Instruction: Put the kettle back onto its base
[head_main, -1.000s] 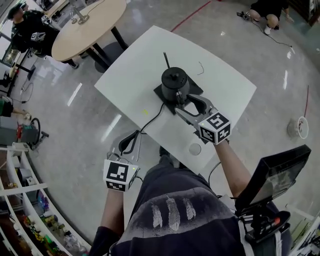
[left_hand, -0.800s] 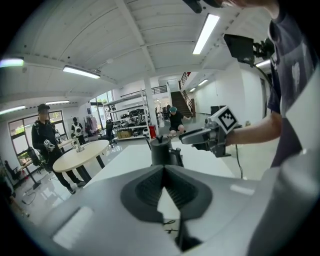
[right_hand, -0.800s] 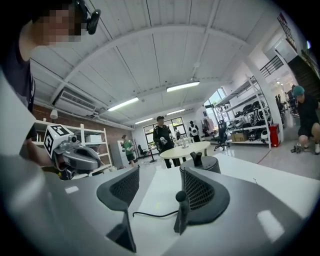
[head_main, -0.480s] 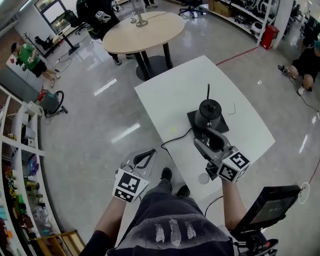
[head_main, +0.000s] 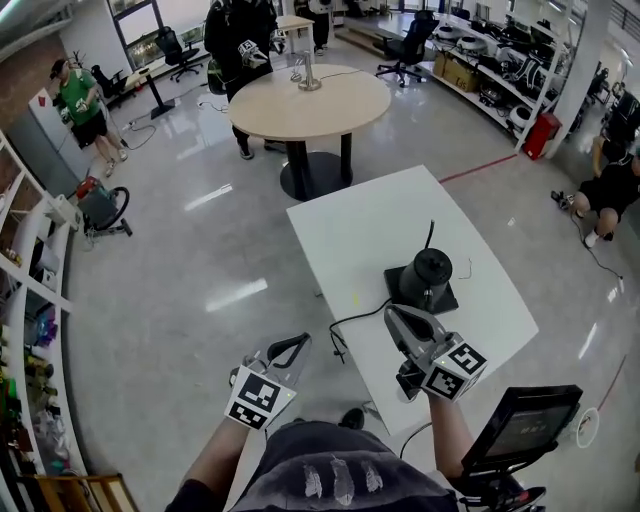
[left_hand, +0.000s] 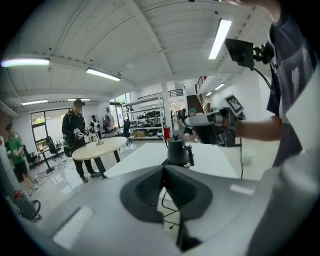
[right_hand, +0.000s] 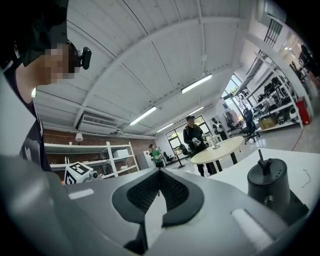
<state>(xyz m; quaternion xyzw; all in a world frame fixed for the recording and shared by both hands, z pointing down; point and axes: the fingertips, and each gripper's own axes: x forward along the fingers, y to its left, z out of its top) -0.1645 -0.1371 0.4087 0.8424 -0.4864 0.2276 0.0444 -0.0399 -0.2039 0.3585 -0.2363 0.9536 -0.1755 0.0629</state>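
The black kettle (head_main: 428, 270) stands upright on its flat black base (head_main: 446, 299), on the white table (head_main: 370, 230). It also shows in the left gripper view as the kettle (left_hand: 177, 150) and in the right gripper view as the kettle (right_hand: 268, 184). My right gripper (head_main: 392, 316) is shut and empty, and hangs short of the kettle on its near side, apart from it. My left gripper (head_main: 300, 343) is off the table's near left edge, shut with nothing in it. In their own views, the left gripper (left_hand: 163, 168) and the right gripper (right_hand: 159, 172) have their pads pressed together.
A black cord (head_main: 345, 322) runs from the base over the table's near edge. A round beige table (head_main: 305, 100) stands beyond, with a person (head_main: 240, 30) at it. A monitor on a stand (head_main: 522, 425) is at my right. Shelves (head_main: 30, 290) line the left side.
My right gripper has come away from the kettle's handle toward me and shut its jaws. The left gripper has shifted a little. The head view has lifted, so more of the room shows.
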